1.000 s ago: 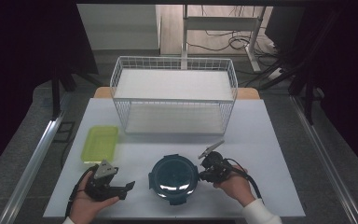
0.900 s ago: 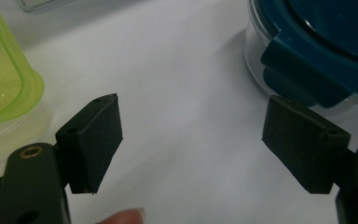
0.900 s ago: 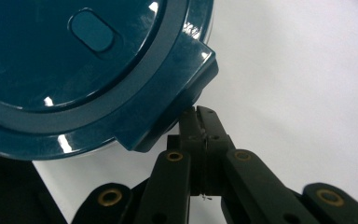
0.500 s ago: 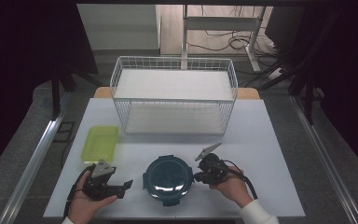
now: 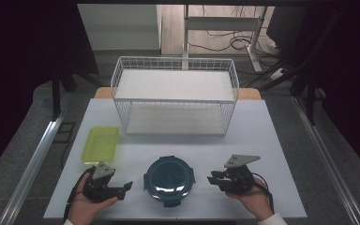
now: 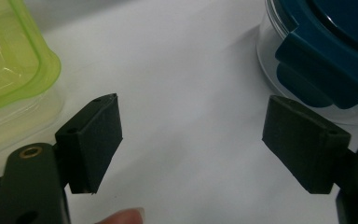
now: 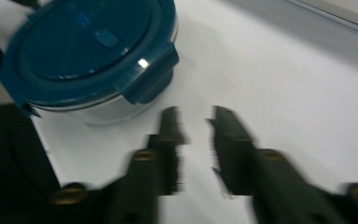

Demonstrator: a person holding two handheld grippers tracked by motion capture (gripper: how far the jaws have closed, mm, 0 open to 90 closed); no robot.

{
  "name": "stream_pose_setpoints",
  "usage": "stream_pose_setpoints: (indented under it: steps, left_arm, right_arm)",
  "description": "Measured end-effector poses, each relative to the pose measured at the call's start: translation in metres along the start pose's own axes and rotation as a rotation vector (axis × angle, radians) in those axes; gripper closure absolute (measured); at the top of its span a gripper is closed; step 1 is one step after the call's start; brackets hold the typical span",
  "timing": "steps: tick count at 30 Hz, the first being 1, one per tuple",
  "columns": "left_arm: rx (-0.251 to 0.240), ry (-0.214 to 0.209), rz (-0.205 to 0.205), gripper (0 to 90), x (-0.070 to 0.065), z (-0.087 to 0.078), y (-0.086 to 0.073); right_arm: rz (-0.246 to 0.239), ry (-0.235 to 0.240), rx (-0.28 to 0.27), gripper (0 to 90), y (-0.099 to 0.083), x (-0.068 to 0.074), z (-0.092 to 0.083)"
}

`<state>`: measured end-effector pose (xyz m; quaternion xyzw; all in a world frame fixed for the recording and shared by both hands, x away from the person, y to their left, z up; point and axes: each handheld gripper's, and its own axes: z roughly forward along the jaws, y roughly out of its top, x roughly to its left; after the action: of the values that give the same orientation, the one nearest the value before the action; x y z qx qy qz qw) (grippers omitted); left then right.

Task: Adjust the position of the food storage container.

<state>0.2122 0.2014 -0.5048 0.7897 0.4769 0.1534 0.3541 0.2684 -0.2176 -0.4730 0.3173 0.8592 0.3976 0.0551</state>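
Note:
A round clear container with a dark teal clip-on lid (image 5: 168, 177) (image 7: 88, 51) (image 6: 326, 51) stands near the table's front edge, between my two grippers. My left gripper (image 5: 124, 186) (image 6: 191, 135) rests to its left, open, with only bare table between the pads. To the container's right is my right gripper (image 5: 213, 179) (image 7: 196, 126), a short gap away from the nearest lid clip. Its jaws have just been opening and nothing is between them. The right gripper view is blurred.
A yellow-green lidded box (image 5: 101, 143) (image 6: 9, 60) lies at the left, just beyond my left gripper. A white wire basket (image 5: 176, 96) stands across the back of the white table (image 5: 272, 154).
My right gripper has pulled away to the right from the container's edge and its jaws have parted. The container shifted slightly left early on. My left gripper stayed put.

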Motion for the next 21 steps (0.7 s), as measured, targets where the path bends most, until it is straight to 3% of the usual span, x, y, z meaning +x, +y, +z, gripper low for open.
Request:
stream_pose_setpoints:
  steps: [3, 7, 15, 21]
  left_arm:
    - [0.004, 0.000, 0.002, 19.6, 0.0010, 0.0005, -0.0001]
    - [-0.004, -0.006, -0.002, 19.3, 0.0007, -0.0002, 0.0003]
    - [-0.007, -0.050, -0.025, 18.2, 0.0004, -0.0008, 0.0043]
    - [-0.018, -0.072, -0.032, 17.3, 0.0001, -0.0030, 0.0070]
  right_arm:
    - [0.077, 0.017, -0.032, 38.1, -0.0041, -0.0019, -0.0007]
    - [0.137, 0.054, -0.060, 29.1, -0.0035, -0.0028, 0.0006]
    - [0.175, 0.111, -0.068, 25.8, -0.0035, -0.0027, 0.0033]
    - [0.179, 0.105, -0.064, 24.2, -0.0041, -0.0006, 0.0036]
